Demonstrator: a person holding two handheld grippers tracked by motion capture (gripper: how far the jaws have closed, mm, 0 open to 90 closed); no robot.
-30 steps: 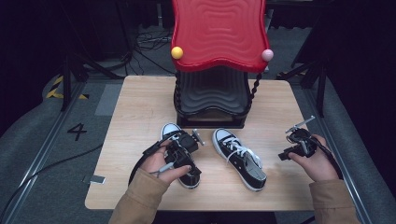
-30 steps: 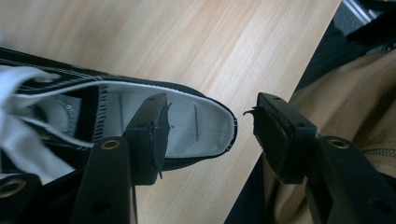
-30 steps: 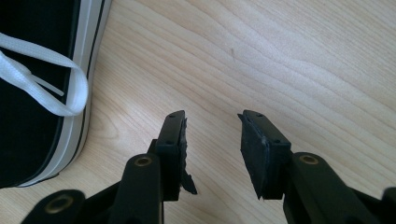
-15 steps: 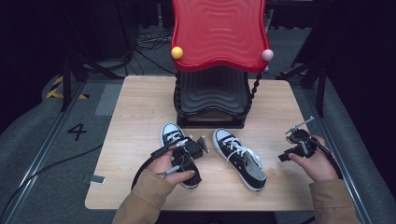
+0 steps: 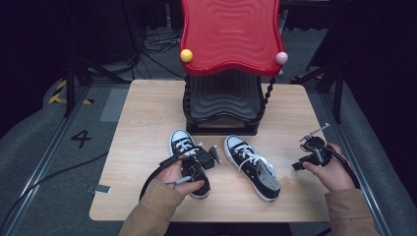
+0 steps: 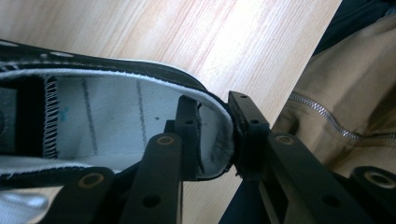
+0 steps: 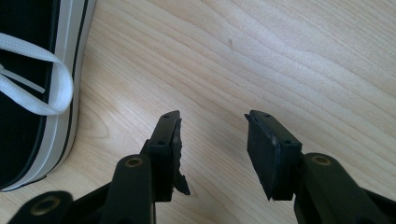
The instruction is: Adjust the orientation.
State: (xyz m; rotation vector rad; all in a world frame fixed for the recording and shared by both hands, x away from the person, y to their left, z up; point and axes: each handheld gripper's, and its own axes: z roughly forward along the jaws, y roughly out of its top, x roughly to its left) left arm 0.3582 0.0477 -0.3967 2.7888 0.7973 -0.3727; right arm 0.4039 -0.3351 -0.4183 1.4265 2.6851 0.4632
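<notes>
High view: left gripper (image 5: 196,164) sits over the left sneaker (image 5: 183,142) on the table (image 5: 142,113), w/ the right sneaker (image 5: 253,167) just beside it; right gripper (image 5: 310,152) rests apart near the table's right edge. Left gripper view: jaws have just been closing and now pinch the shoe's heel wall (image 6: 219,130), one jaw inside, one outside. Right gripper view: jaws have just been opening, spread over bare wood w/ nothing between, right sneaker's white lace (image 7: 44,79) off to the side.

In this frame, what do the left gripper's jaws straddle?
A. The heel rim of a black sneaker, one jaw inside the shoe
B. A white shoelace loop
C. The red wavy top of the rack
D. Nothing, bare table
A. In the left gripper view the left gripper has one jaw inside the black sneaker's white lining and the other against the heel's outside.
</notes>
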